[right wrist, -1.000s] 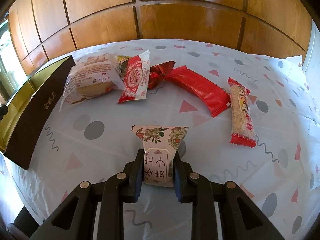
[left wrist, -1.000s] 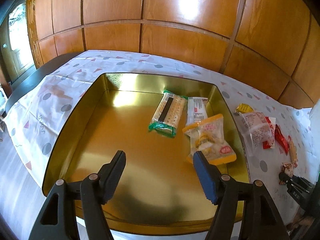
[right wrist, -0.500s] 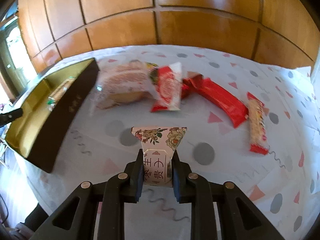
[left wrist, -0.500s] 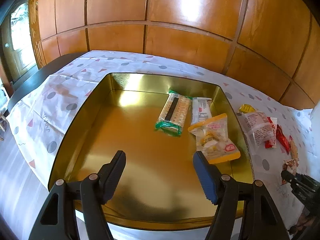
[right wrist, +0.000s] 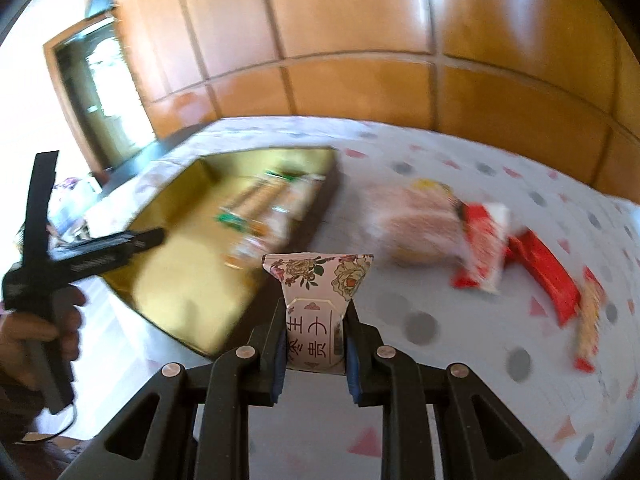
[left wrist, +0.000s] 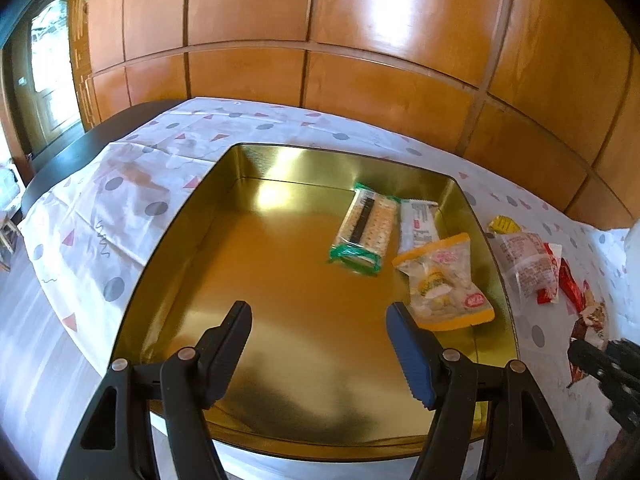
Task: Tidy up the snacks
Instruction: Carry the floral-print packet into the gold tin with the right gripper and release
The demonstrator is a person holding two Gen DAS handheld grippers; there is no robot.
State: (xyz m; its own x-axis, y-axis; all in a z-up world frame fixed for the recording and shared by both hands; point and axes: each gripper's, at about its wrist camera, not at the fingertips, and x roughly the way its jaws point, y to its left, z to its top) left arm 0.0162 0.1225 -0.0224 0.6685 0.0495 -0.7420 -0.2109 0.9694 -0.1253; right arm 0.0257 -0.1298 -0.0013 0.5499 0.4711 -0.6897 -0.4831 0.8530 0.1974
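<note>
A gold tin box (left wrist: 176,240) sits on the patterned tablecloth and holds a green-edged cracker pack (left wrist: 365,232), a white bar (left wrist: 419,224) and a yellow-edged snack bag (left wrist: 442,280). My left gripper (left wrist: 318,340) is open and empty above the box's near side. My right gripper (right wrist: 314,344) is shut on a floral snack packet (right wrist: 318,288), held in the air just right of the box (right wrist: 176,272). That packet (left wrist: 592,324) also shows at the right edge of the left wrist view.
Loose snacks lie on the cloth right of the box: a clear pastry bag (right wrist: 420,224), a red-and-white packet (right wrist: 484,244), a red bar (right wrist: 548,272) and a long peanut bar (right wrist: 588,320). A wood-panelled wall runs behind. The table's edge is near on the left.
My right gripper has swung left with the floral packet, from over the loose snacks to beside the box. The left gripper has drawn back and up a little and stays open.
</note>
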